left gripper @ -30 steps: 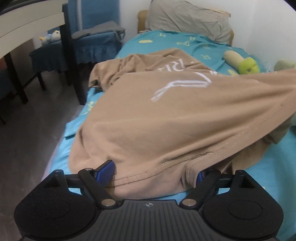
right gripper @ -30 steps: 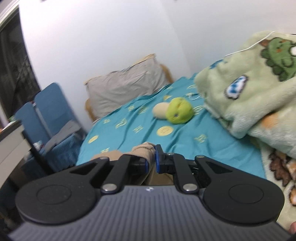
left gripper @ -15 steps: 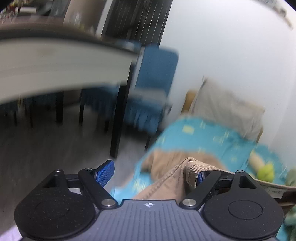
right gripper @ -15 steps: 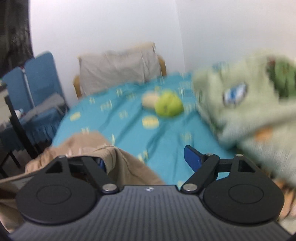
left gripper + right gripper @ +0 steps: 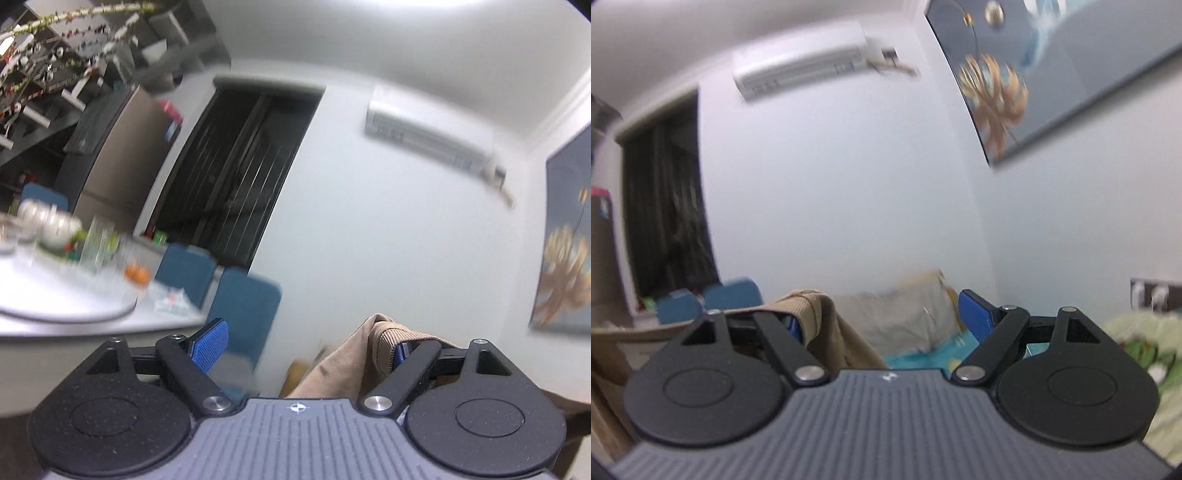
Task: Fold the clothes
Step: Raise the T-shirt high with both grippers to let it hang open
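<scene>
Left tool (image 5: 306,341): jaws spread wide; the tan garment (image 5: 365,354) is draped over the right-hand finger only (hooked there, not pinched), and the left blue pad (image 5: 208,345) is bare.
Right tool (image 5: 886,317): jaws also wide apart; the ribbed edge of the tan garment (image 5: 816,314) hangs over the left-hand finger, and the right blue pad (image 5: 975,314) touches nothing.
Tan garment: carried in the air on one finger of each tool, its cloth falling away below both cameras.
Bed (image 5: 923,356): teal sheet low in the right view, with a grey pillow (image 5: 901,317) against the wall and a green patterned blanket (image 5: 1137,343) at the right edge.
Bench (image 5: 62,295): white, at the left of the left view, carrying blurred dishes and glasses (details unreadable).
Chairs (image 5: 243,306): blue, just beside the bench.
Wall: air conditioner (image 5: 801,59) high up, framed painting (image 5: 1052,70) to its right.
</scene>
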Tool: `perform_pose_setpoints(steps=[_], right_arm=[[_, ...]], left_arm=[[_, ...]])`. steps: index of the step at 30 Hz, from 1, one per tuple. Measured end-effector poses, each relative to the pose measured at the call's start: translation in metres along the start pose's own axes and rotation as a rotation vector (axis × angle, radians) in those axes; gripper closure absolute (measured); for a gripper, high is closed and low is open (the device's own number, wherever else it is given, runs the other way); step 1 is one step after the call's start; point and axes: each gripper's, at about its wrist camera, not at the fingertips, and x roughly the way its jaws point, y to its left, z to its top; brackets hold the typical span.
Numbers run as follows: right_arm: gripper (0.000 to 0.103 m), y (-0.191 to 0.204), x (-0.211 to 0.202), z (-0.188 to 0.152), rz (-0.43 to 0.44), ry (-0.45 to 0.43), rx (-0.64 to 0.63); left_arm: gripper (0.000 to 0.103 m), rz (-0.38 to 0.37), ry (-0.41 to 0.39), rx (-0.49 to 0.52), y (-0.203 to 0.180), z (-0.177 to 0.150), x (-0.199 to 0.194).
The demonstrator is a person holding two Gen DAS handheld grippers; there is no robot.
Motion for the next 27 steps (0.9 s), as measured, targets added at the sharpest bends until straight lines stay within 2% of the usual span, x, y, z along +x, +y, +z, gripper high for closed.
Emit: perform_pose_setpoints(steps=[3, 5, 8, 11, 14, 19, 23, 27], right_arm=[[0.021, 0.009, -0.033, 0.05, 0.041, -0.073, -0.02], [0.021, 0.016, -0.047, 0.077, 0.043, -0.11, -0.049], [0.021, 0.017, -0.048, 0.105, 0.045, -0.134, -0.058], [0.021, 0.008, -0.018, 0.111, 0.039, -0.095, -0.051], [0.021, -0.004, 0.03, 0.095, 0.023, -0.026, -0.064], [0.02, -0.022, 0.126, 0.035, -0.017, 0.065, -0.125], [0.02, -0.037, 0.213, -0.022, -0.055, 0.137, -0.147], [0.02, -0.053, 0.309, -0.094, -0.106, 0.205, -0.171]], left_arm=[[0.015, -0.013, -0.076, 0.029, -0.019, 0.044, -0.018], [0.015, -0.03, -0.1, 0.059, -0.031, 0.066, -0.025], [0.015, -0.052, -0.085, 0.061, -0.048, 0.083, -0.021], [0.015, -0.069, -0.028, 0.055, -0.052, 0.077, 0.017], [0.014, -0.065, 0.024, 0.08, -0.047, 0.047, 0.081], [0.012, -0.061, 0.13, 0.068, -0.032, -0.034, 0.196], [0.012, -0.037, 0.223, 0.08, -0.027, -0.119, 0.291], [0.012, -0.02, 0.319, 0.078, -0.017, -0.226, 0.382]])
